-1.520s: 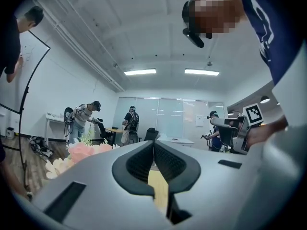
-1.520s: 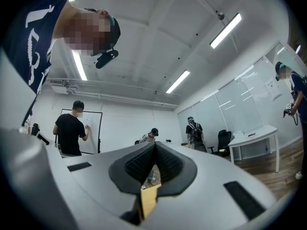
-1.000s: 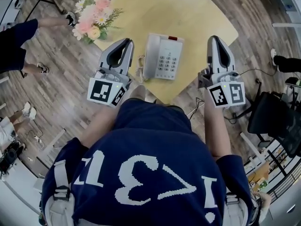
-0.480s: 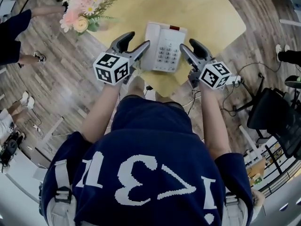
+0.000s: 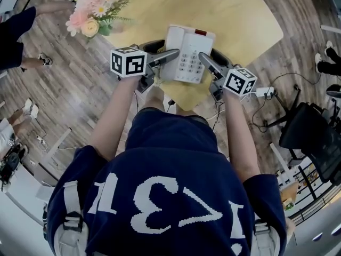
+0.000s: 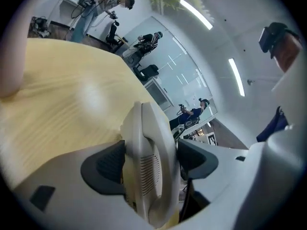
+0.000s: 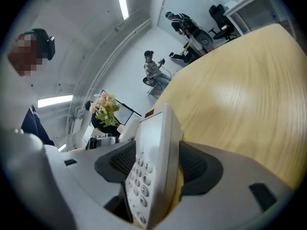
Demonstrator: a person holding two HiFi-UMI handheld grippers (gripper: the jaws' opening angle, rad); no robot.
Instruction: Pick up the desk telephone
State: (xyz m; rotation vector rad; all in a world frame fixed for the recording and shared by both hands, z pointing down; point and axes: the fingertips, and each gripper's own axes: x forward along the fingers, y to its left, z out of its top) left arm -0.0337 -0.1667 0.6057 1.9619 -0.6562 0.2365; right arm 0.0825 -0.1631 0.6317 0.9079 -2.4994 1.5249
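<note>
Down at the near edge of the table (image 5: pixel 229 15), the left gripper (image 6: pixel 148 163) straddles the handset side of the desk telephone (image 6: pixel 146 152). Its jaws are opening and spread wide, and the dark pads (image 6: pixel 108 164) stand on either side of the white casing with no visible squeeze. The right gripper (image 7: pixel 156 169) mirrors it on the keypad side, jaws likewise opening wide, with the number keys (image 7: pixel 139 176) showing between its pads. From the head view the two grippers flank the phone from left and right, neither one clamped on it, and a marker cube (image 5: pixel 129 62) on each faces back toward the person (image 5: pixel 165 196) in a dark blue shirt. The telephone lies flat on the pale wooden top, close to the corner nearest the person, with a red strip at its far end. A bunch of pink and white flowers (image 5: pixel 96 7) stands at the table's left edge, well apart from the phone. A black chair (image 5: pixel 306 129) sits on the plank floor (image 5: pixel 69 95) to the right.
</note>
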